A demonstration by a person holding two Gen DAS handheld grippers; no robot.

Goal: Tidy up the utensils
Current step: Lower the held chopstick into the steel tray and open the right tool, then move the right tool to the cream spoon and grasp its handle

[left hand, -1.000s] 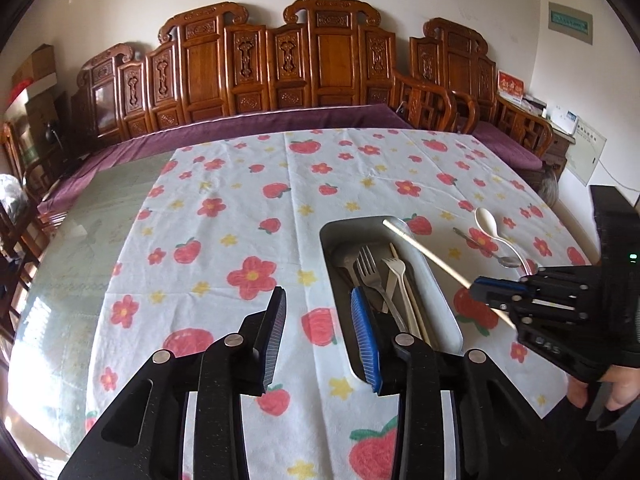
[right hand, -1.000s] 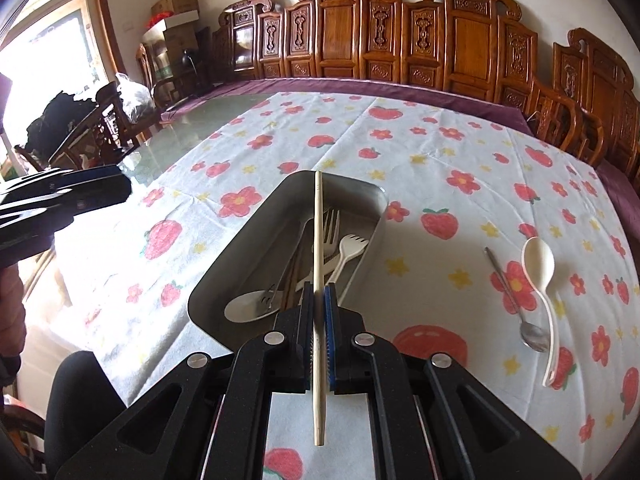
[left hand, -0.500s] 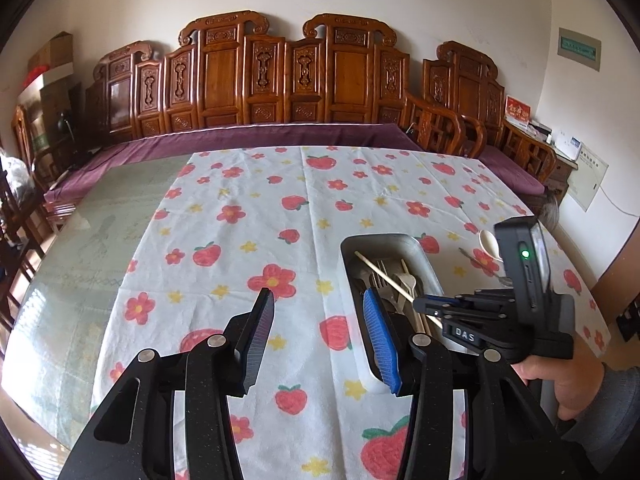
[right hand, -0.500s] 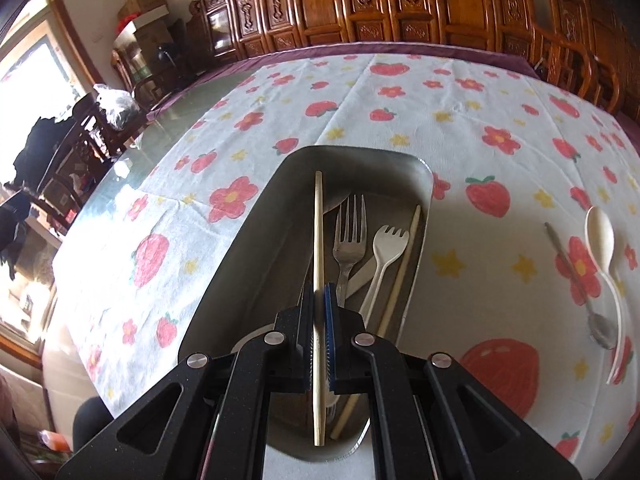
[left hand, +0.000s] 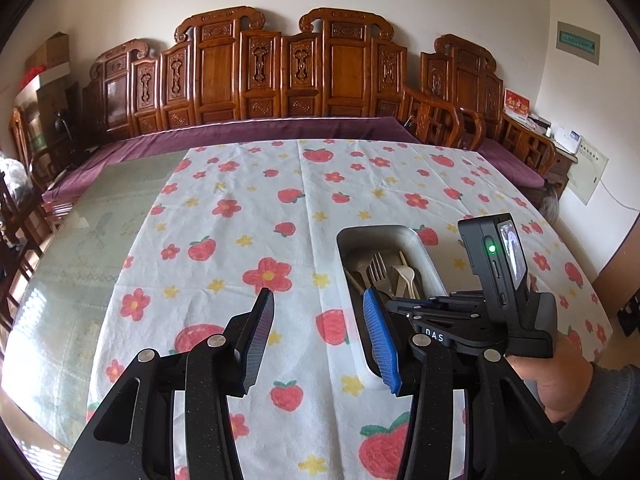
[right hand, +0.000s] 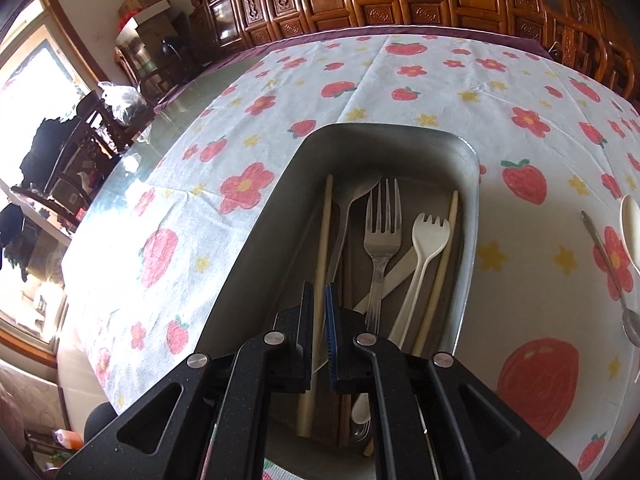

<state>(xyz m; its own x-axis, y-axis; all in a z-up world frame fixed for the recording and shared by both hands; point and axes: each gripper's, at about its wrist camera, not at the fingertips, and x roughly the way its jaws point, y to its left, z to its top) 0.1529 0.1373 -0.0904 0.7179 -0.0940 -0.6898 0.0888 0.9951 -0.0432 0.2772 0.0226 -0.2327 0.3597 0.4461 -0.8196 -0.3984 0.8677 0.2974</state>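
Left gripper (left hand: pixel 318 336): jaws apart, nothing between, hovering over cloth (left hand: pixel 248 216) just left of tray (left hand: pixel 430 256). Right gripper (right hand: pixel 319 312): nearly closed on chopstick (right hand: pixel 324 240), pointing down into tray (right hand: pixel 256 240); stick lies along tray's left side. Beside it in tray: metal fork (right hand: pixel 382 232), white fork (right hand: pixel 426 240), second chopstick (right hand: pixel 442 264). Outside on cloth, far right: metal spoon (right hand: pixel 612 276), white spoon (right hand: pixel 632 224) just beside it.

grey metal tray (right hand: pixel 472 216) on floral surface, holding wooden chopsticks (right hand: pixel 325 232), metal fork (right hand: pixel 382 232), white plastic fork (right hand: pixel 426 240), two spoons (right hand: pixel 630 232) outside right
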